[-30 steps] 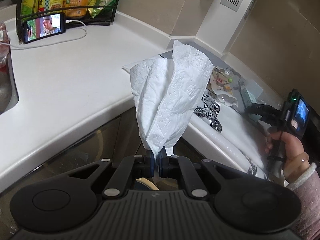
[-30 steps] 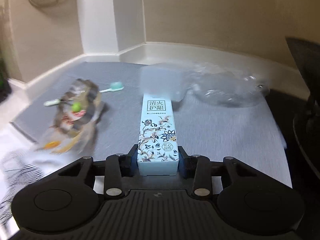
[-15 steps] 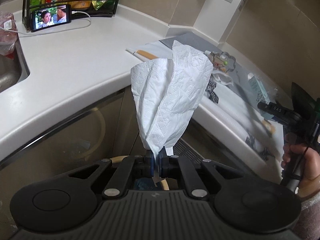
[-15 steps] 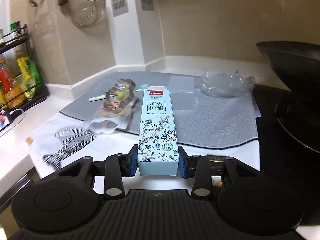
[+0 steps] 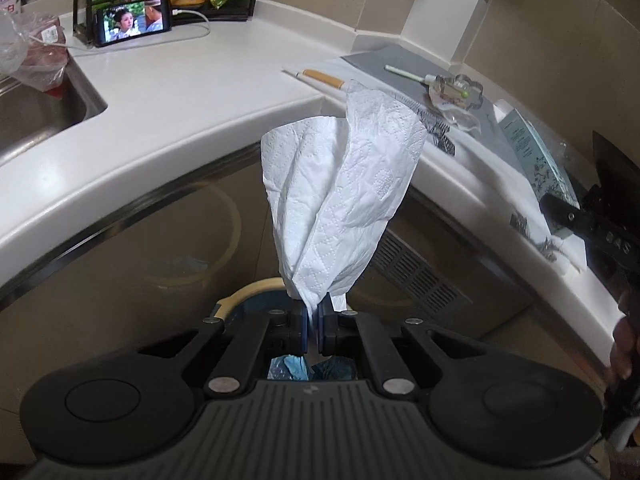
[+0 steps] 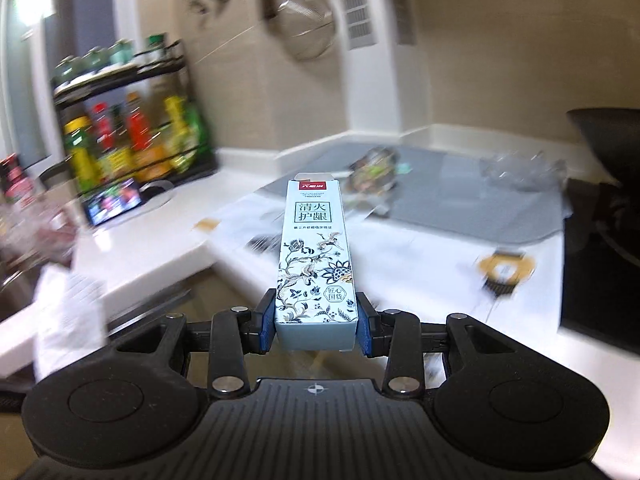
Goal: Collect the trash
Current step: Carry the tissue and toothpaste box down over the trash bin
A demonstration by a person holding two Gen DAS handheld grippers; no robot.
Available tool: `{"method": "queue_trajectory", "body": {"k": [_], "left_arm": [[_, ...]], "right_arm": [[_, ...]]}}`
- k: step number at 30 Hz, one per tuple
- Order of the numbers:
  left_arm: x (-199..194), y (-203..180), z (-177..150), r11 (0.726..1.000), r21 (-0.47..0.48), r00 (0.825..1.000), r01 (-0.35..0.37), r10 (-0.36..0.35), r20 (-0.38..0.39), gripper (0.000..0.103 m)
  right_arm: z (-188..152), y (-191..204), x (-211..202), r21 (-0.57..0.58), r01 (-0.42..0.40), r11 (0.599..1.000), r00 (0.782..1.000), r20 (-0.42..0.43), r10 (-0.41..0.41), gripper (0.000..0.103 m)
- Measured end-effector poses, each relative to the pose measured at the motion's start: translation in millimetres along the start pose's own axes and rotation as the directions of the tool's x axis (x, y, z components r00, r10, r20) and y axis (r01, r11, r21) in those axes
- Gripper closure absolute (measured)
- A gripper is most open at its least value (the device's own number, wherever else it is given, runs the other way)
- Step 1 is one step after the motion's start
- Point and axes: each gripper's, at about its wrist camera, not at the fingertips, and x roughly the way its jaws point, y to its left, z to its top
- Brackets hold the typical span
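Observation:
My left gripper (image 5: 314, 326) is shut on a crumpled white paper towel (image 5: 340, 196) that stands up from its jaws, held out past the counter's edge. Below it sits a round bin (image 5: 240, 294) with a blue liner, mostly hidden by the gripper. My right gripper (image 6: 316, 326) is shut on a pale blue toothpaste box (image 6: 314, 256) with a flower print, held above the counter's front edge. The same toothpaste box (image 5: 536, 160) shows at the right of the left wrist view. A crumpled clear wrapper (image 5: 452, 94) lies on the grey mat (image 5: 384, 56).
The white L-shaped counter (image 5: 180, 96) carries a phone (image 5: 134, 20) playing video, a rack of bottles (image 6: 124, 132), a sink (image 5: 36, 116) and a white printed cloth (image 6: 420, 264). Crumpled clear plastic (image 6: 520, 168) lies on the mat by a dark pan (image 6: 604, 136). A strainer (image 6: 300, 28) hangs on the wall.
Both grippers have pulled back from the counter with their loads. The bin has come into view under the left one. The right view has swung left, showing the bottle rack and phone.

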Motion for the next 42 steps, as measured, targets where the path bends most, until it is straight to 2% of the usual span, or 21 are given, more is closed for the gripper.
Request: {"method": "queue_trajectory", "body": {"k": [10, 19, 23, 32, 42], "left_arm": [[10.9, 5.7, -33.3, 1.0, 0.027, 0.997, -0.013, 0.015, -0.072, 0.098], [40.2, 13.4, -51.2, 0.999, 0.025, 0.988, -0.043, 0.046, -0.146, 0.098], [61.8, 16.7, -55.8, 0.998, 0.033, 0.976, -0.051, 0.057, -0.209, 0.098], [118.5, 15.5, -49.6, 0.997, 0.054, 0.953, -0.058, 0.072, -0.293, 0.098], [184.3, 22.5, -59.7, 0.995, 0.079, 0.91, -0.057, 0.085, -0.407, 0.098]], "right_arm": [[-51.0, 29.6, -18.5, -0.035, -0.091, 0.995, 0.986, -0.146, 0.085, 0.062], [-85.2, 47.3, 4.1, -0.07, -0.108, 0.992, 0.961, -0.263, 0.086, 0.062], [-100.1, 47.9, 24.6, -0.072, -0.11, 0.991, 0.941, -0.328, 0.08, 0.062], [-125.3, 48.8, 81.0, -0.084, -0.084, 0.993, 0.893, -0.449, 0.037, 0.062], [-156.2, 58.8, 144.2, -0.113, -0.075, 0.991, 0.823, -0.568, -0.002, 0.062]]}}
